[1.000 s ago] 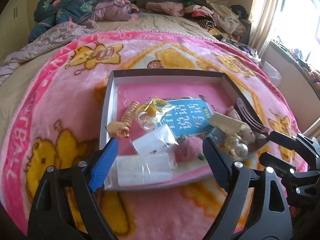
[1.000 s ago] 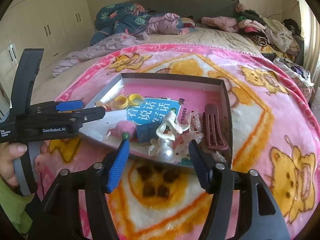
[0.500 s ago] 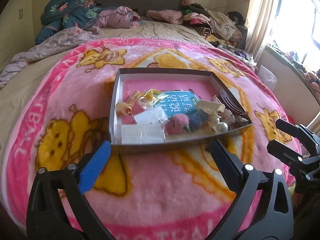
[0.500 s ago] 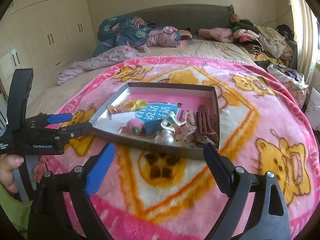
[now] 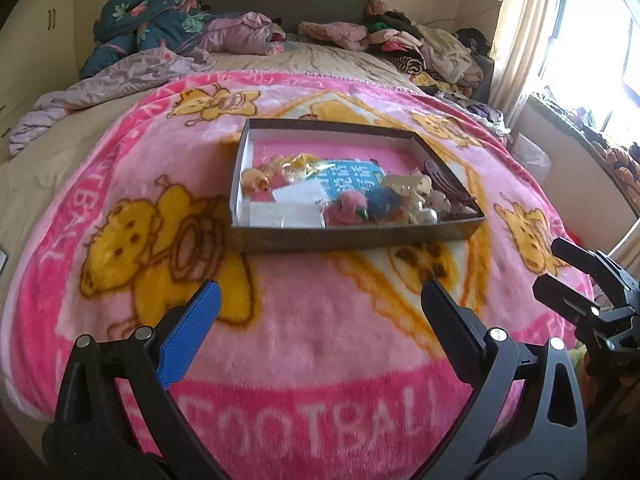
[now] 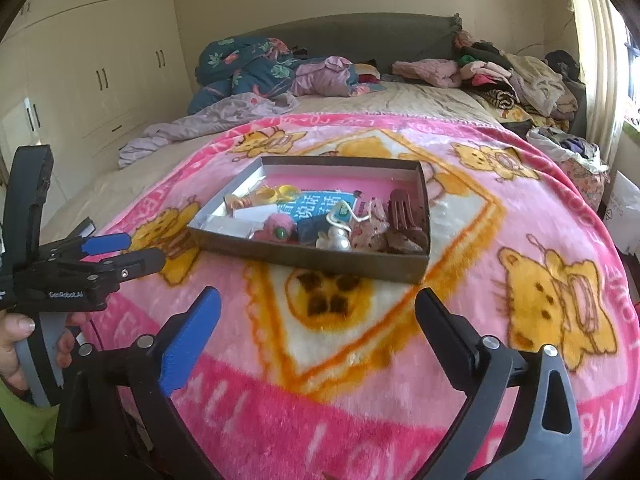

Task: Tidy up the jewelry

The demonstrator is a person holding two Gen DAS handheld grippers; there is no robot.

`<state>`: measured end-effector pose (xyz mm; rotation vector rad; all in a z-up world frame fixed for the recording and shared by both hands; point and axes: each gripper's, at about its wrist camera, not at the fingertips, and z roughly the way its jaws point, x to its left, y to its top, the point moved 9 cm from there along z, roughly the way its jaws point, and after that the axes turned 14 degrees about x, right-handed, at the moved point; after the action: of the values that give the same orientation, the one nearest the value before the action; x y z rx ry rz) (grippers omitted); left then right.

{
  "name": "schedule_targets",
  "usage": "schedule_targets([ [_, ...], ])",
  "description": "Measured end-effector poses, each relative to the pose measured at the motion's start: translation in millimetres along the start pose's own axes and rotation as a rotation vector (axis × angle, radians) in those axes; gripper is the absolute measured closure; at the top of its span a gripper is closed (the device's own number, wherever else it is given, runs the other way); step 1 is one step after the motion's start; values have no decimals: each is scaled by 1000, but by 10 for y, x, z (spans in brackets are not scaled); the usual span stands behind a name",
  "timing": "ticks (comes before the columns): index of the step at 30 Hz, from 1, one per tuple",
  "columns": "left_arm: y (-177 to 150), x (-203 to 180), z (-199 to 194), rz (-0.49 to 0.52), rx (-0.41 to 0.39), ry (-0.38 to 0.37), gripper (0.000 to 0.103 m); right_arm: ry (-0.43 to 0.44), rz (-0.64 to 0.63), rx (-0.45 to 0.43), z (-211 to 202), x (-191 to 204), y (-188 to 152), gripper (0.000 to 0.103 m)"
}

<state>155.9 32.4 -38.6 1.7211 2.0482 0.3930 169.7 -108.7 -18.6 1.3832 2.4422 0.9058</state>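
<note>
A shallow dark box (image 5: 360, 236) lies on the pink blanket, well ahead of both grippers. It holds a pink pom-pom (image 5: 348, 210), a blue printed card (image 5: 352, 174), white packets (image 5: 288, 214), yellow rings (image 6: 280, 192), a pearl piece (image 6: 340, 240) and a brown hair claw (image 6: 402, 208). My left gripper (image 5: 320, 286) hangs open over bare blanket with nothing between its fingers. My right gripper (image 6: 318, 294) is short of the box's (image 6: 320, 260) near wall, its jaws opening, nothing between them. Each gripper shows at the edge of the other's view.
The pink bear-print blanket (image 5: 320, 340) covers the bed's near half. Piled clothes and quilts (image 6: 256, 64) lie along the headboard. White wardrobes (image 6: 100, 72) stand to the left, a curtained window (image 5: 560, 40) to the right. A person's hand (image 6: 16, 340) grips the left tool's handle.
Both grippers have drawn back from the box's near edge, and their jaws have spread wider. The box now lies farther ahead on the blanket, apart from both.
</note>
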Motion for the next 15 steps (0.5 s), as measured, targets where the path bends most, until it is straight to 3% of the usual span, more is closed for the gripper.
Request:
schedule_targets([
  [15,-222,7,-25,-9,11,-7,10,9,43,20,-44,5,-162,5],
])
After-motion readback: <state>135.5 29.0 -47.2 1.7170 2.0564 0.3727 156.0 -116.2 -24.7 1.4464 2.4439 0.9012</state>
